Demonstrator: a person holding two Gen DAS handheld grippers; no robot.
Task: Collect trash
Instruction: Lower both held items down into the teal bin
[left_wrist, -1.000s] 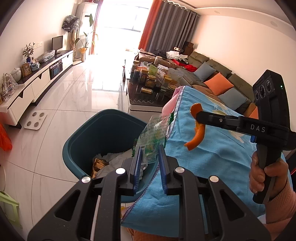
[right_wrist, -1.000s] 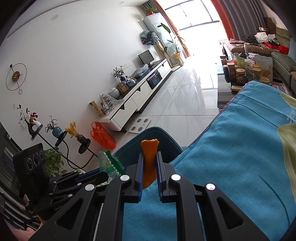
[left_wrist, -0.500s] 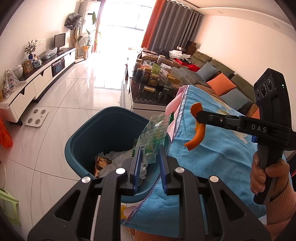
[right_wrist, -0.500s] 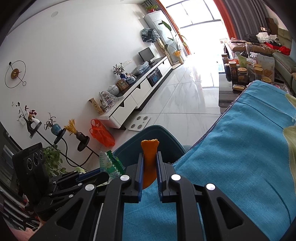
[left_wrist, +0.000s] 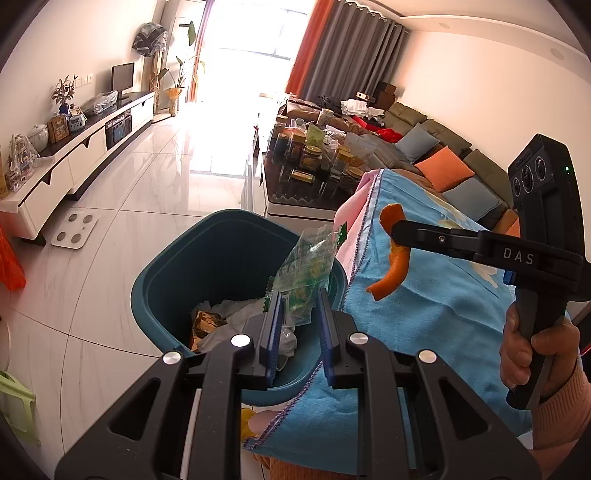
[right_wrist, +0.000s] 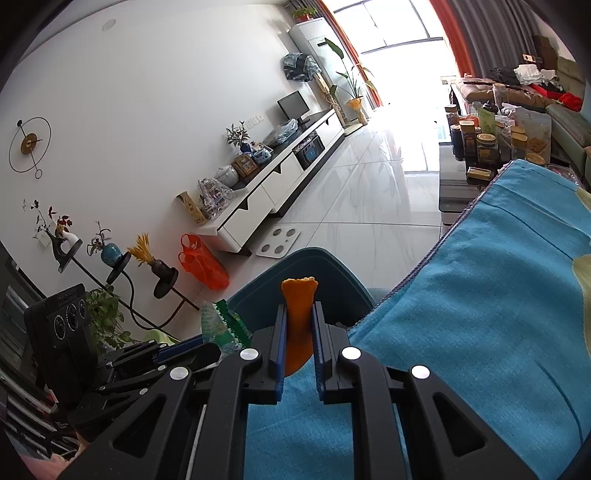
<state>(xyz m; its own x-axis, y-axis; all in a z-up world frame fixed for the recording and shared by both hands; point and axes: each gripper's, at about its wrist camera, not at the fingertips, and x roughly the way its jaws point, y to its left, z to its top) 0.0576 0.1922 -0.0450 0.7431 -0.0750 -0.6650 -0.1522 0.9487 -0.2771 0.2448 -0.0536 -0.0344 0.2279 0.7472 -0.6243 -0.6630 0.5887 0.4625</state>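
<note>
My left gripper is shut on a clear green-printed plastic wrapper and holds it over the near rim of a teal trash bin, which holds paper and wrappers. My right gripper is shut on a curved orange peel. In the left wrist view the right gripper holds the orange peel above the blue cloth, right of the bin. In the right wrist view the bin lies just ahead, with the left gripper and wrapper at lower left.
The blue cloth covers the table beside the bin. A dark coffee table crowded with jars stands beyond. A white TV cabinet runs along the left wall, a white scale lies on the tiled floor, and a sofa stands at right.
My left gripper has moved with the wrapper further over the bin, so more of the bin's inside shows. The right gripper has edged slightly toward the bin with the peel.
</note>
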